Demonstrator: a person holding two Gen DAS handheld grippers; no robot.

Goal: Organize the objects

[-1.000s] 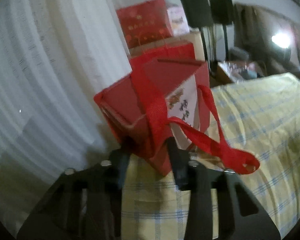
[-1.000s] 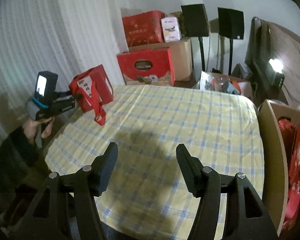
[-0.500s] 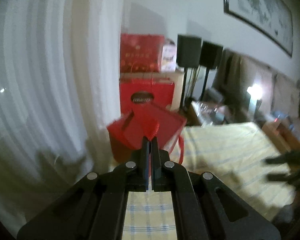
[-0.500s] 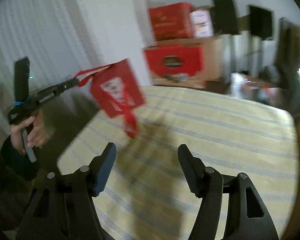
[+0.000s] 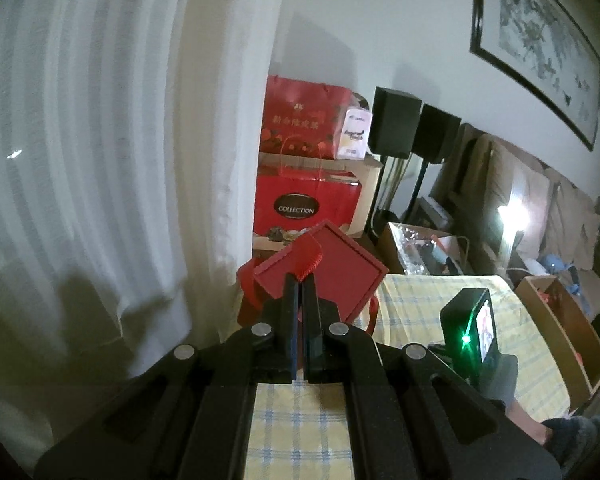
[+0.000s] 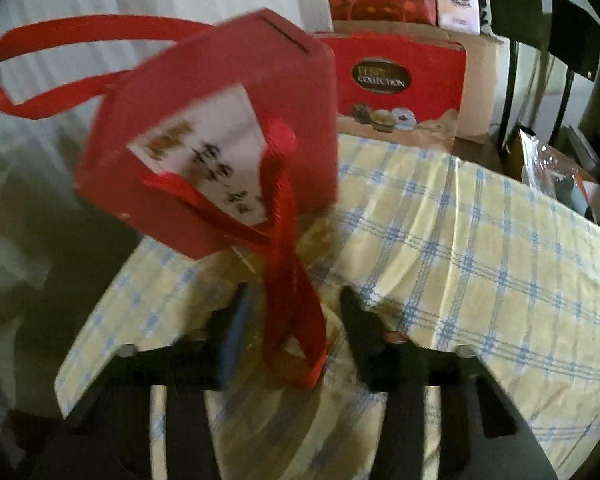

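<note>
A red gift bag (image 6: 220,120) with a white label hangs tilted above the table's left corner. My left gripper (image 5: 300,280) is shut on one of its red ribbon handles (image 5: 308,258), and the bag (image 5: 348,276) dangles just beyond the fingertips. The other ribbon handle (image 6: 292,280) droops down between the fingers of my right gripper (image 6: 296,304). Those jaws are closing, with a gap still showing on each side of the ribbon. The view there is blurred. The back of the right-hand device (image 5: 470,326) shows low in the left wrist view.
The table wears a yellow cloth with blue checks (image 6: 480,260). Behind it stand stacked red gift boxes (image 6: 400,80) and black speakers on stands (image 5: 396,128). A white curtain (image 5: 100,160) hangs at the left. An open cardboard box (image 5: 556,320) sits at the table's right.
My left gripper shut on the ribbon handle and lifted the bag off the table. My right gripper swung left and down to the bag, and its jaws narrowed around the hanging handle.
</note>
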